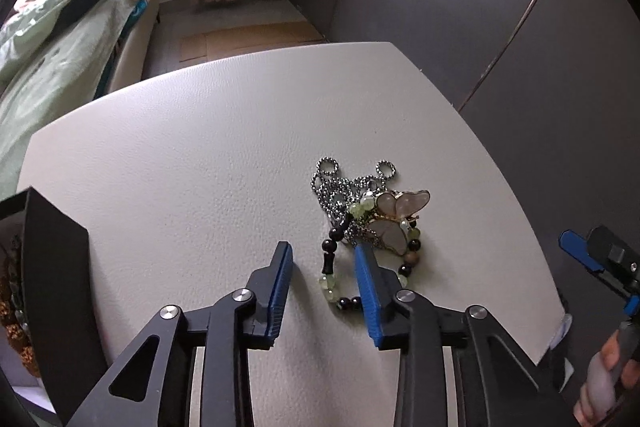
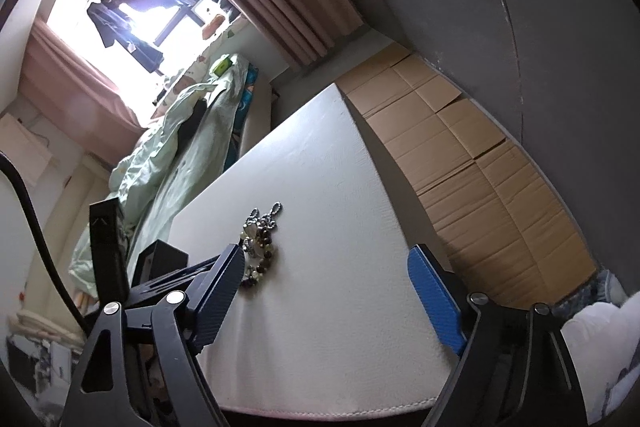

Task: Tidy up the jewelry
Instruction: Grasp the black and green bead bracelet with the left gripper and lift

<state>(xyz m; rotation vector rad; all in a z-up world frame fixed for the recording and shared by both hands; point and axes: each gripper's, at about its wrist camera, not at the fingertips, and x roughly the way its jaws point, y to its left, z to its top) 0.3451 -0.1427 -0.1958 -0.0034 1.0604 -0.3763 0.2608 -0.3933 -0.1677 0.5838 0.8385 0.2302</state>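
A tangle of jewelry lies on the white table (image 1: 200, 167): a silver ball chain (image 1: 334, 183), a butterfly pendant (image 1: 394, 223) and a bracelet of green and black beads (image 1: 334, 267). My left gripper (image 1: 324, 251) is open just above the table, its fingers either side of the bracelet's left part. My right gripper (image 2: 328, 255) is open and empty, held above the table's near edge, to the right of the jewelry pile (image 2: 260, 247). It also shows at the right edge of the left wrist view (image 1: 592, 255).
A black jewelry box (image 1: 52, 287) with brown beaded pieces inside stands at the table's left edge; it also shows in the right wrist view (image 2: 108, 251). A bed (image 1: 60, 39) lies beyond the table. Flattened cardboard (image 2: 472, 163) covers the floor on the right.
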